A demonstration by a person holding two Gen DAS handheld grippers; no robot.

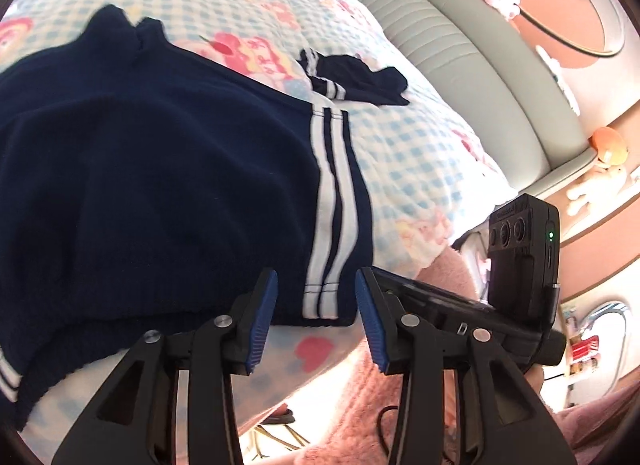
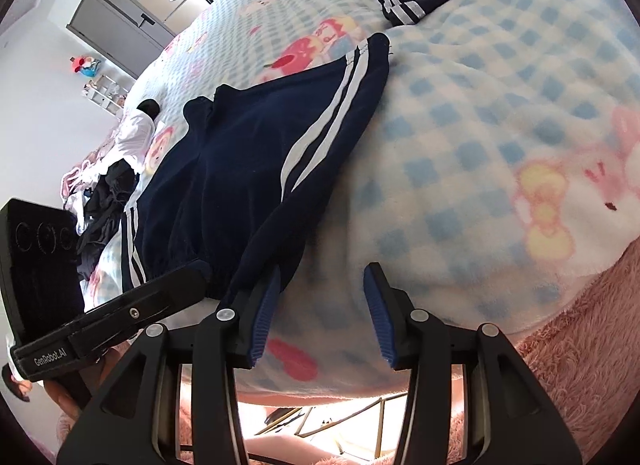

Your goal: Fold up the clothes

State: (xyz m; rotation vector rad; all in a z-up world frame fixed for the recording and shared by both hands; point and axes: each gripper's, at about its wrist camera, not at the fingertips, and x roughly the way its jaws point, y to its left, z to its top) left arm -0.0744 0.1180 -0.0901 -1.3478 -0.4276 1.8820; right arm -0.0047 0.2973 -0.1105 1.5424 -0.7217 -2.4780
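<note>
While both tongs hang at the near edge of the bed, I read them as gaping wide with nothing between the pads. My left gripper sits over the near hem of the navy track shorts, right by the white side stripes; my right gripper has its left pad against the dark hem corner, the other over bare checked blanket.

I judge that placement as a bracket on the near edge, ready to pinch it (though a release after a fold would look much the same).

Those shorts lie spread flat on the blanket, long axis running away from me, the stripes tracing that line up the right side towards the far end. Whether they are already doubled over I cannot tell from the cloth.

Farther off, a smaller navy garment with matching white bands lies crumpled, well apart from the shorts. Beyond, in the right view, a heap of mixed clothes waits at the far side.
</note>
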